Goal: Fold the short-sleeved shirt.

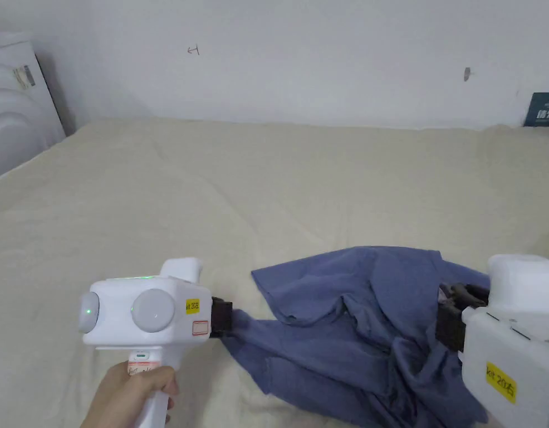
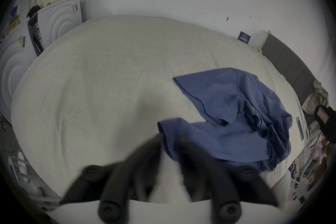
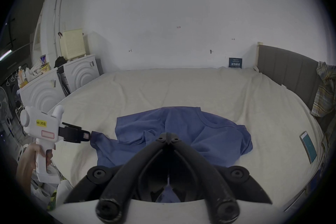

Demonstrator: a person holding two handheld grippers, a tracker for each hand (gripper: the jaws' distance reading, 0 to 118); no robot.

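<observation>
Blue short-sleeved shirt (image 1: 346, 329) lies crumpled on the cream bed sheet (image 1: 223, 189), not spread yet, neckline up toward the far side in the right gripper view. Thin knit, light, limp, no stiffness; it likely drapes and bunches wherever it is lifted, not slippery, not fragile.

Left gripper (image 3: 87, 136) sits at the shirt's left edge, with a corner of cloth running up between its jaws in the left gripper view. The jaws look apart there and blurred, so cannot tell if they actually pinch.

Right gripper (image 3: 169, 135) has its jaw tips drawn together over the bunched middle of the shirt; a strip of blue shows low between its arms, but whether the tips hold fabric cannot be told.

Best holds, as a judgement: hem corners or shoulder seams, one per gripper, pulled apart to flatten first. Grabbing mid-body just drags a wad.

A phone (image 3: 308, 147) lies on the sheet well right of the right jaws.
</observation>
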